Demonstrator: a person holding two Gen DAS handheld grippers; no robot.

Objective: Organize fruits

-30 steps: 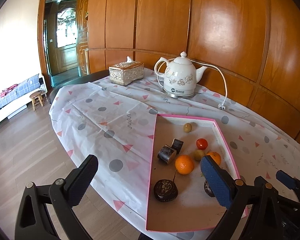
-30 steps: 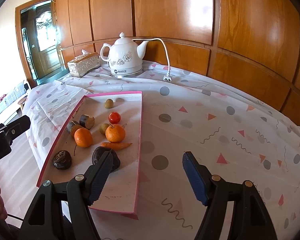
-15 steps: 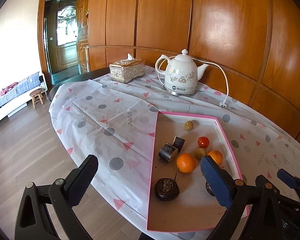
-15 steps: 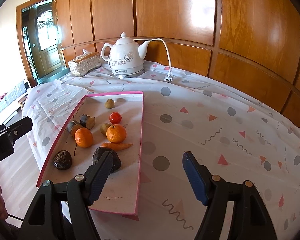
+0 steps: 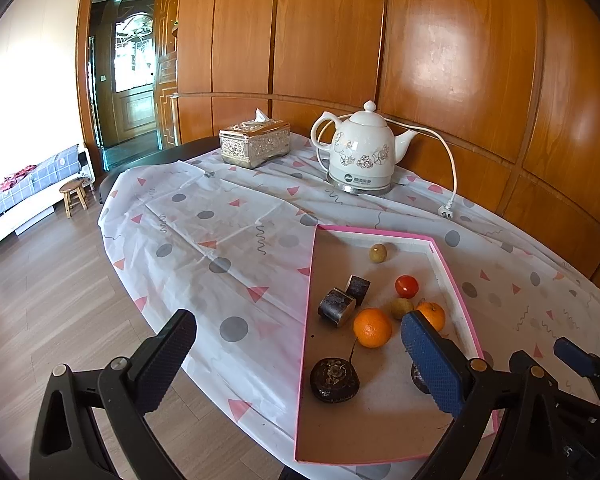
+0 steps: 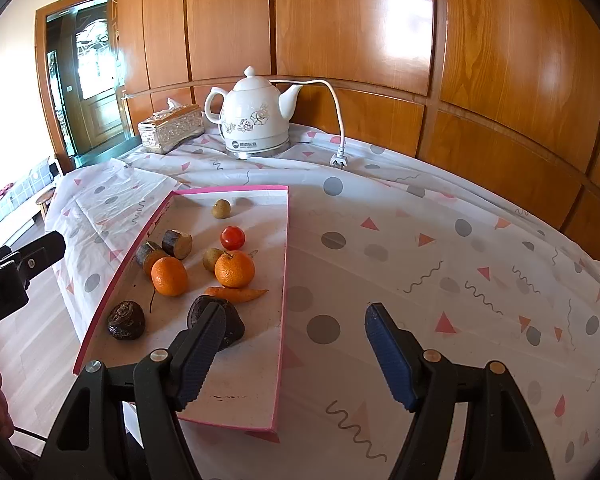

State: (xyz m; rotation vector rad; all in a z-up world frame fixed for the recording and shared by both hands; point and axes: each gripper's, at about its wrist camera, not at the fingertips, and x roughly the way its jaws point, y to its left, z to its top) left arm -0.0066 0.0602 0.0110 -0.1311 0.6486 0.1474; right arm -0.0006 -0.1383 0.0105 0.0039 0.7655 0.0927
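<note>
A pink-rimmed tray (image 5: 306,320) (image 6: 285,264) lies on the patterned tablecloth. It holds two oranges (image 5: 372,327) (image 6: 234,269), a red tomato (image 5: 406,286) (image 6: 232,237), small brown fruits (image 5: 378,253) (image 6: 221,208), two dark cut stem pieces (image 5: 337,307) (image 6: 177,244), two dark round fruits (image 5: 334,379) (image 6: 126,320) and a small carrot (image 6: 236,294). My left gripper (image 5: 300,364) is open and empty above the tray's near left edge. My right gripper (image 6: 296,354) is open and empty above the tray's near right edge.
A white electric kettle (image 5: 360,156) (image 6: 256,120) with a loose cord and plug (image 5: 444,211) stands at the back. A silver tissue box (image 5: 254,143) (image 6: 170,127) sits to its left. Wood panelling backs the table; floor lies left.
Both views have shifted very slightly; the tray and fruits sit a touch lower and nearer. Both grippers stay open and empty.
</note>
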